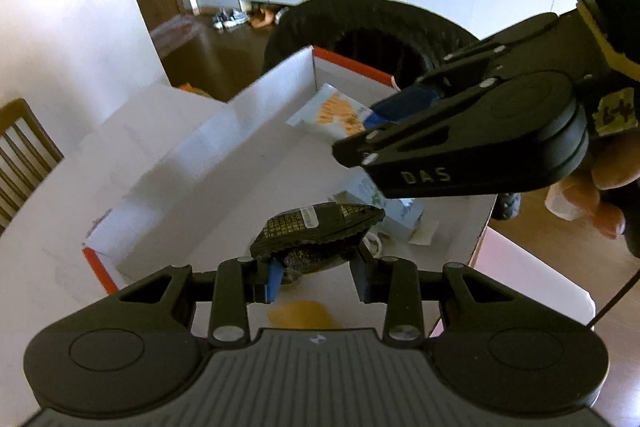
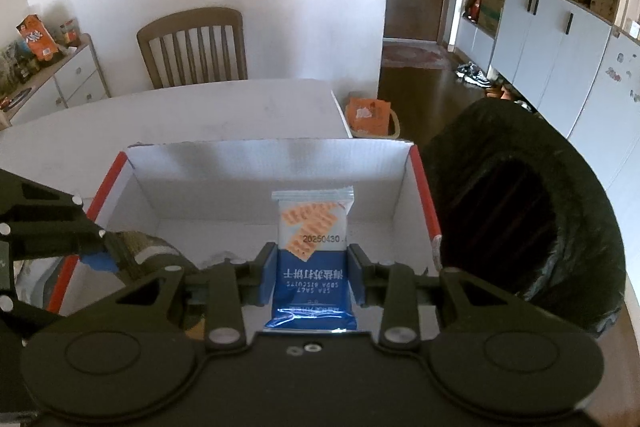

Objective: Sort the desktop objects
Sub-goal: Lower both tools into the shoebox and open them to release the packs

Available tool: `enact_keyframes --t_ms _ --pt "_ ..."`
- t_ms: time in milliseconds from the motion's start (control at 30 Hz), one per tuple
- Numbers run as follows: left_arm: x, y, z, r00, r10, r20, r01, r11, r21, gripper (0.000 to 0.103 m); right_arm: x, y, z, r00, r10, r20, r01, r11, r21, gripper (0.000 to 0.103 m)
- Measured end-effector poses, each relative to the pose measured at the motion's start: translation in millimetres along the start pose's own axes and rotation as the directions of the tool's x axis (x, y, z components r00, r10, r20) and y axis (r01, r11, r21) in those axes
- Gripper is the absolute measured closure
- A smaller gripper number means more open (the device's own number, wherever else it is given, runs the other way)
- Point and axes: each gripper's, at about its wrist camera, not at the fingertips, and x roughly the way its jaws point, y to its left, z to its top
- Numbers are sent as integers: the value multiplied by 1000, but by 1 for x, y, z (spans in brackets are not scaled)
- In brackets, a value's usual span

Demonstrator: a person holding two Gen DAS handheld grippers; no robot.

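Observation:
My left gripper (image 1: pixel 318 277) is shut on a dark gold-printed snack packet (image 1: pixel 316 233) and holds it above the near end of a white cardboard box (image 1: pixel 224 163) with red edges. My right gripper (image 2: pixel 312 275) is shut on a blue and white soda biscuit packet (image 2: pixel 310 251) and holds it over the same box (image 2: pixel 264 163). In the left wrist view the right gripper (image 1: pixel 394 123) comes in from the right with the biscuit packet (image 1: pixel 332 111) over the box's far end. In the right wrist view the left gripper (image 2: pixel 96 259) shows at the left with its packet (image 2: pixel 148 249).
A pale blue packet (image 1: pixel 396 203) lies in the box under the right gripper. A black-lined bin (image 2: pixel 520 227) stands right of the box. The box rests on a white table (image 2: pixel 200 111) with a wooden chair (image 2: pixel 192 47) behind it. An orange bag (image 2: pixel 368 115) sits on the floor.

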Motion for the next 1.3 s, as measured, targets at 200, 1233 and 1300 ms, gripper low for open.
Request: enact_keyframes --t_ms 200,1233,1300 --pt "16 -1 4 995 -29 -92 30 1000 3 69 17 -4 2 999 8 -34 -8 1000 -3 67" --pt "79 2 4 923 -45 -382 69 996 51 68 81 2 -5 968 21 -251 -35 998 -49 67" --pt "79 3 2 923 -37 -382 63 996 57 63 82 3 -5 966 17 -258 -33 998 -58 67"
